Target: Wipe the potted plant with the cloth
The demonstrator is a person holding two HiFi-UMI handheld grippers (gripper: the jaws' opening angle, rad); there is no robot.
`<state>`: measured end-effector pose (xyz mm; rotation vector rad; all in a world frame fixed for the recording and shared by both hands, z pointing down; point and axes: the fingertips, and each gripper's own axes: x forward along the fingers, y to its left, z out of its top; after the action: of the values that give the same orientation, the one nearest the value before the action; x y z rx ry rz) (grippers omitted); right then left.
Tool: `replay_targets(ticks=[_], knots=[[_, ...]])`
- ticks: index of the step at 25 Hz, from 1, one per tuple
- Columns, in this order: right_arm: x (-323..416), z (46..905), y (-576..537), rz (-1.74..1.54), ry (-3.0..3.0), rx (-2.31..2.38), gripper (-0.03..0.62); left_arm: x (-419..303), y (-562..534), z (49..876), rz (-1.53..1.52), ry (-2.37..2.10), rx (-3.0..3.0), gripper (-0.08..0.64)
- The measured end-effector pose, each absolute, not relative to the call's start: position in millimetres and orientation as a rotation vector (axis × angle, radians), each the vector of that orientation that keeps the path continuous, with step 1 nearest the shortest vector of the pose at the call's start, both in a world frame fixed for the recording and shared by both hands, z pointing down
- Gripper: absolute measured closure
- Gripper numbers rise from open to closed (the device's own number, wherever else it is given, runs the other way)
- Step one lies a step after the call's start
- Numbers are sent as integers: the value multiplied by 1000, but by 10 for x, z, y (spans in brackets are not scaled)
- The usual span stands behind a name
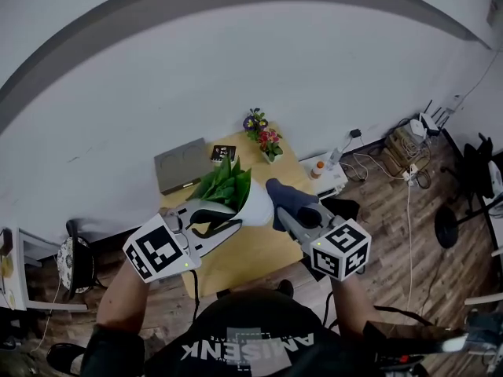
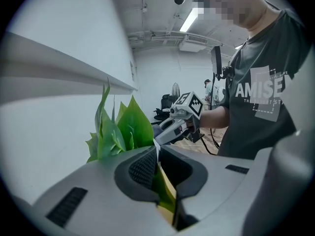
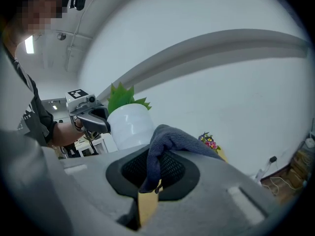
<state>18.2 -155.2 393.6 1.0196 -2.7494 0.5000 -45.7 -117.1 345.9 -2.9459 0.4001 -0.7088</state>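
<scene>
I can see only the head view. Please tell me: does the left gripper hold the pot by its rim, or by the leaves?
Observer: By the rim. The left gripper view shows the left gripper shut on the edge of the white pot, with one green leaf in the gap too.
Operator: Is the cloth held firmly?
Observer: The right gripper view shows the right gripper pinching a fold of the dark blue cloth; the rest drapes over one jaw.
</scene>
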Motion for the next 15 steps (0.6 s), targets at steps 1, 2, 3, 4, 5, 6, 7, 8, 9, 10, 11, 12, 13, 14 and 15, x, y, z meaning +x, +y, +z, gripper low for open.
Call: replay_targets(ticks=[1,2,3,4,5,6,7,8,9,10,11,12,13,14,15], knots=[[213,3970,-1552,512,-2740,1026,565,-444,-1165,3462,-711,384,-2940,537],[248,3999,-1552,525,-2730,1034,565,-432,-1153,3473,-717,361,-2931,536],[284,4015,-1553,536,-2723,1044,565,-424,-1134,3494,-733,330,-2917,535],[317,4010,-1557,539,-2719,1055,565,-417,-1107,3527,-759,294,-2898,536],[343,3975,-1559,531,-2721,1063,565,-411,-1077,3565,-790,259,-2874,535],[356,3911,-1558,512,-2732,1065,565,-402,-1048,3599,-817,228,-2850,535],[353,3823,-1555,489,-2751,1059,565,-391,-1023,3622,-833,203,-2832,535],[335,3719,-1552,468,-2778,1046,565,-378,-1002,3631,-837,180,-2821,535],[304,3609,-1551,453,-2809,1030,565,-364,-981,3631,-834,154,-2814,535],[264,3500,-1552,439,-2839,1011,565,-351,-960,3626,-829,128,-2807,535],[218,3398,-1554,417,-2862,991,565,-340,-942,3620,-824,106,-2799,535],[168,3304,-1552,382,-2878,970,565,-330,-933,3616,-825,93,-2790,535],[118,3223,-1543,342,-2889,949,565,-325,-932,3615,-830,89,-2779,535],[69,3155,-1530,307,-2898,927,565,-324,-938,3613,-836,92,-2764,535],[26,3100,-1516,281,-2906,907,565,-329,-944,3608,-840,98,-2749,535]])
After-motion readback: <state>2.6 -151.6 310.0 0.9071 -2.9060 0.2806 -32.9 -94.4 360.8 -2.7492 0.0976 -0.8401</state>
